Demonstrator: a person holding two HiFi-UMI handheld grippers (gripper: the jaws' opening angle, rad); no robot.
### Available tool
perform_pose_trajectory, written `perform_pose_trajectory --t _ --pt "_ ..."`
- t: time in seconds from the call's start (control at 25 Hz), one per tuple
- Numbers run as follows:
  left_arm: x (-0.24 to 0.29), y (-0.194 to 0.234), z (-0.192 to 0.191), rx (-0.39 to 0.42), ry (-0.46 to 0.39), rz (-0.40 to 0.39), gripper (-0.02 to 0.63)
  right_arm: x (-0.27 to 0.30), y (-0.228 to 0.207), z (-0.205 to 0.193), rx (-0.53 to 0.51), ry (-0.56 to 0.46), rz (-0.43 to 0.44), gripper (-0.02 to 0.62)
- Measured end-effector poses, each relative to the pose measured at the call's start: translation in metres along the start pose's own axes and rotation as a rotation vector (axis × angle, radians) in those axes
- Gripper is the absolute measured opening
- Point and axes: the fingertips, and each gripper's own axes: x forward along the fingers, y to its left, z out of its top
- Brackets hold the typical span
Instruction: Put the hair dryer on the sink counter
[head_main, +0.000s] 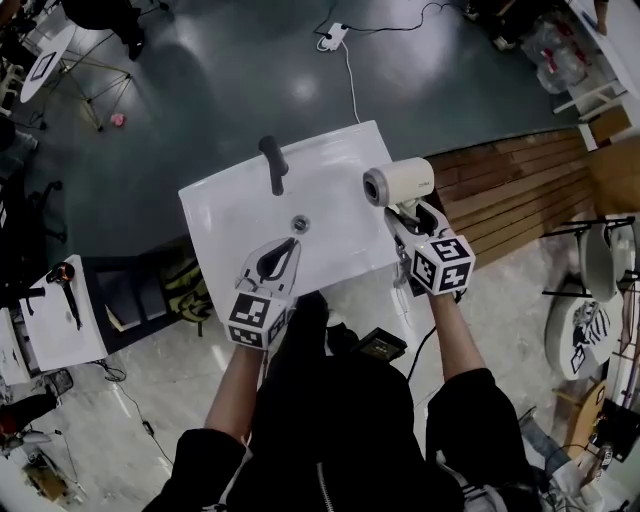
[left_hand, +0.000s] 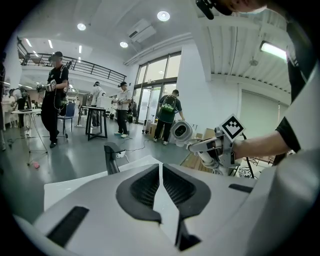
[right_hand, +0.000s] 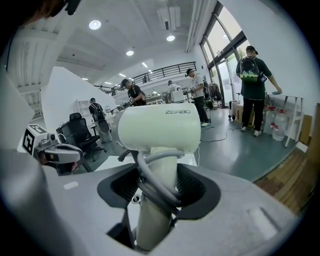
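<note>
Hair dryer (head_main: 398, 183): cream-coloured, carried in the air over the right edge of the sink counter (head_main: 230, 215), near its far corner. It is not yet set down.
Right gripper (head_main: 408, 222): its jaws are clamped on the dryer's handle, with the barrel level above them. The grey cord (right_hand: 150, 175) is looped round the handle and caught between the pads.
Left gripper (head_main: 275, 262): its jaws are drawn together with nothing between them. It is held over the counter's near middle, close to the drain (head_main: 300, 224).
Faucet (head_main: 274, 162): dark, standing at the counter's far side, well apart from the dryer.
Risk, edge: if the dryer is released where it hangs, it could be dropped past the counter's right edge onto the floor.
Risk, grip: the cord is pinched under the pads, so the handle could slip or twist.
Risk, tipping: the barrel looks top-heavy, so a dryer stood upright would likely topple or slide toward the drain.
</note>
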Motion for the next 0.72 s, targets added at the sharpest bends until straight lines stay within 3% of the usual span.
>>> perform_pose_trajectory --t 0.72 --pt "-0.002 0.019 -0.022 -0.03 0.073 0.026 0.031 0.038 -0.029 -0.029 0.024 0.088 -0.037 0.216"
